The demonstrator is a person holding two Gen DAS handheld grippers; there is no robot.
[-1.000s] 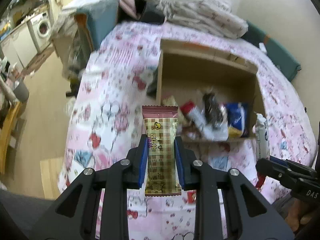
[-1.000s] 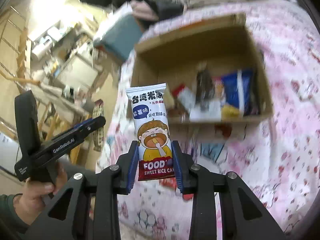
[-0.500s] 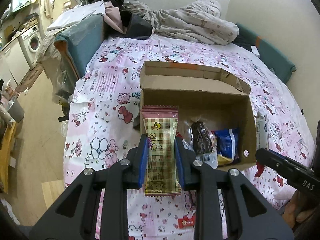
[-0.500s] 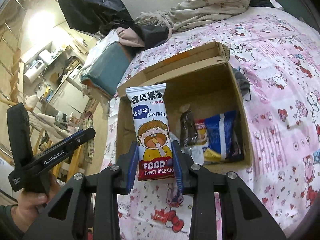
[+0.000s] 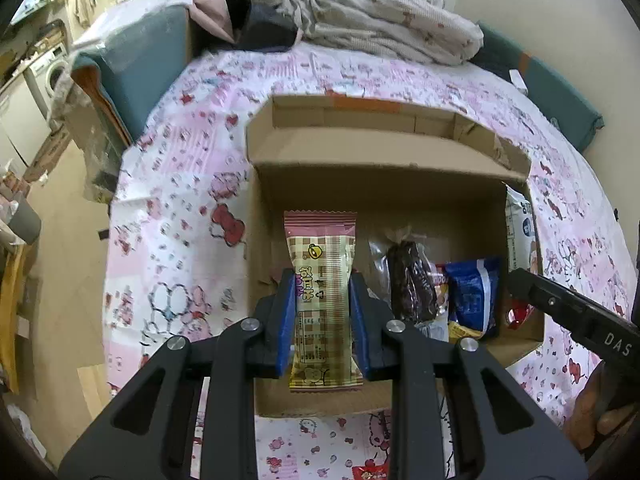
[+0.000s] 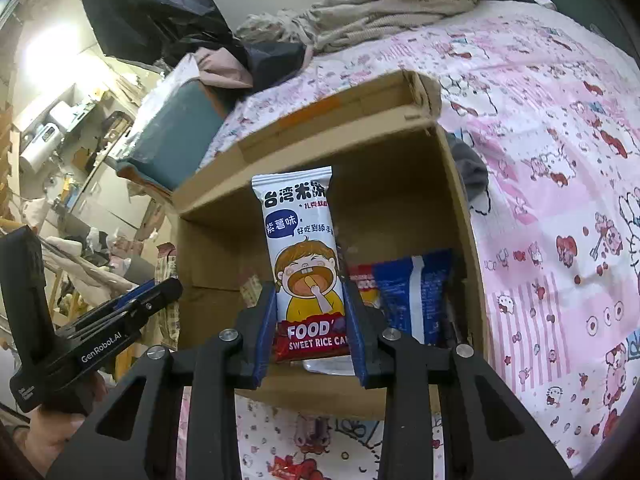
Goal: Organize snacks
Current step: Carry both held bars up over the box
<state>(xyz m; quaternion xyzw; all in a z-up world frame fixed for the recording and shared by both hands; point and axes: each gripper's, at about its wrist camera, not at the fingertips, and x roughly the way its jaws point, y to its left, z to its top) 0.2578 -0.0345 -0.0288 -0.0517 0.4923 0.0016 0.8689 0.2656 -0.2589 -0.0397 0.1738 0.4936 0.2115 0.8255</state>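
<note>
Left gripper [image 5: 323,320]: pinching checked bar [image 5: 322,300] upright, mid-length, over box [image 5: 384,152]. Right gripper [image 6: 310,330]: pinching rice cake pack [image 6: 306,264] at its lower half, over same box. Both likely light, crinkly, slippery film; contents probably brittle. Grip mid-body, gently.

Box [image 5: 400,160] lay on the bed [image 5: 176,184], open top up, flap [image 5: 360,148] at its far edge. In the box, along the right wall: dark snack [image 5: 412,284], then blue bag [image 5: 472,292] to its right; left half bare. Pouch [image 5: 520,224] stood outside, against the box's right wall. Blanket [image 5: 384,28] lay heaped at the bed's far edge. Left gripper [image 5: 322,320] clamped wafer bar [image 5: 322,296] over the box's near left. Right gripper [image 6: 310,328] clamped rice cake [image 6: 304,264] over the near edge.
</note>
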